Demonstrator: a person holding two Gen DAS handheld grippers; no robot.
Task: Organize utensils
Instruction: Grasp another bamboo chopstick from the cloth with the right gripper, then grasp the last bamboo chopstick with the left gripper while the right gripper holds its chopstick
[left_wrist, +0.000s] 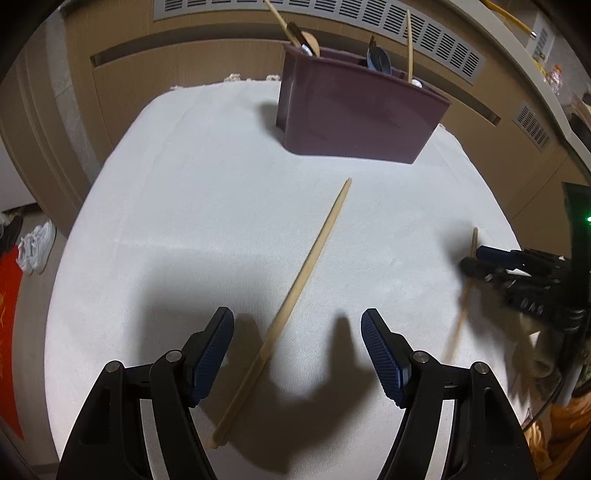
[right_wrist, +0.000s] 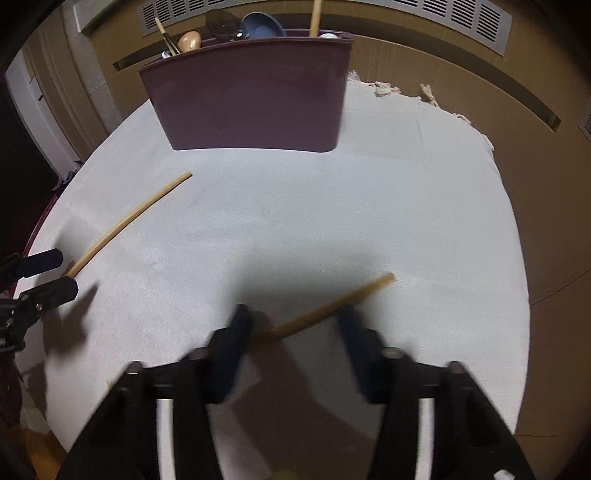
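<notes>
A dark purple utensil holder (left_wrist: 354, 118) stands at the far side of the white cloth, with spoons and chopsticks in it; it also shows in the right wrist view (right_wrist: 251, 99). One wooden chopstick (left_wrist: 291, 295) lies on the cloth between the jaws of my open left gripper (left_wrist: 297, 350), touching neither pad. A second chopstick (right_wrist: 325, 310) lies between the jaws of my right gripper (right_wrist: 295, 325), which is blurred and open around it. In the left wrist view the right gripper (left_wrist: 476, 258) is at the right edge, with that chopstick (left_wrist: 465, 291) blurred.
The round table under the white cloth (left_wrist: 207, 206) drops off at its edges. A wooden wall with vent grilles (left_wrist: 406, 33) is behind the holder. White shoes (left_wrist: 35, 247) lie on the floor at the left. My left gripper (right_wrist: 55, 273) shows at the right wrist view's left edge.
</notes>
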